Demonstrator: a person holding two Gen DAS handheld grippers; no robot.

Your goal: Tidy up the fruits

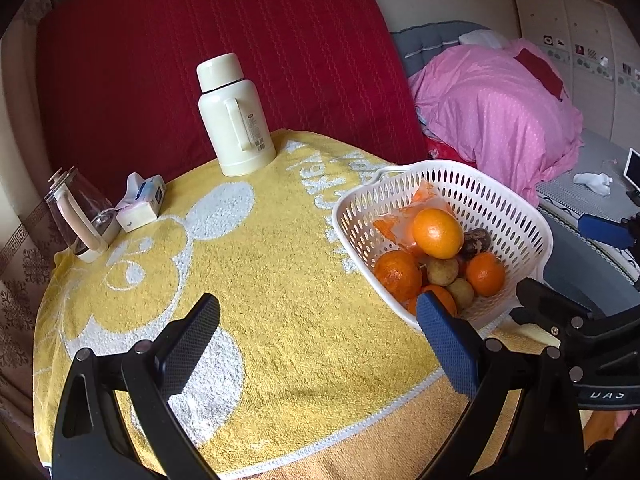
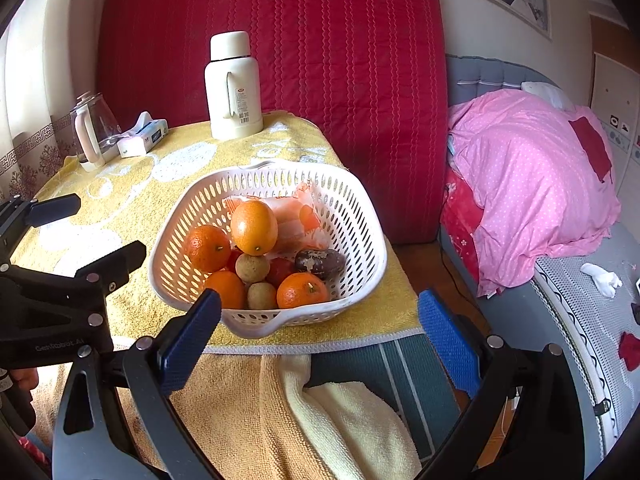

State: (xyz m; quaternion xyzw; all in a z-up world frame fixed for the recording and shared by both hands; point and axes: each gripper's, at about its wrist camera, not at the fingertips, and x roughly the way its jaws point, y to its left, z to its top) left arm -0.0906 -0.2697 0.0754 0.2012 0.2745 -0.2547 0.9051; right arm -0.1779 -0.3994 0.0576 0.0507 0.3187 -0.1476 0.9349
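Observation:
A white slotted basket [image 2: 360,216] sits on the yellow towel near the table's front right corner. It holds a large orange [image 2: 254,227], several tangerines [image 2: 208,248], two small brownish round fruits [image 2: 252,267], a dark oval fruit [image 2: 320,262] and an orange-and-white plastic bag [image 2: 296,216]. My right gripper [image 2: 320,336] is open and empty just in front of the basket's near rim. My left gripper [image 1: 320,340] is open and empty over the towel, to the left of the basket [image 1: 500,192]. Each gripper also shows at the edge of the other's view.
A cream thermos flask [image 1: 234,116] stands at the table's back. A glass kettle [image 1: 80,212] and a tissue pack [image 1: 144,204] are at the back left. A red quilted panel [image 2: 320,60] rises behind. A bed with a pink duvet [image 2: 532,184] is to the right.

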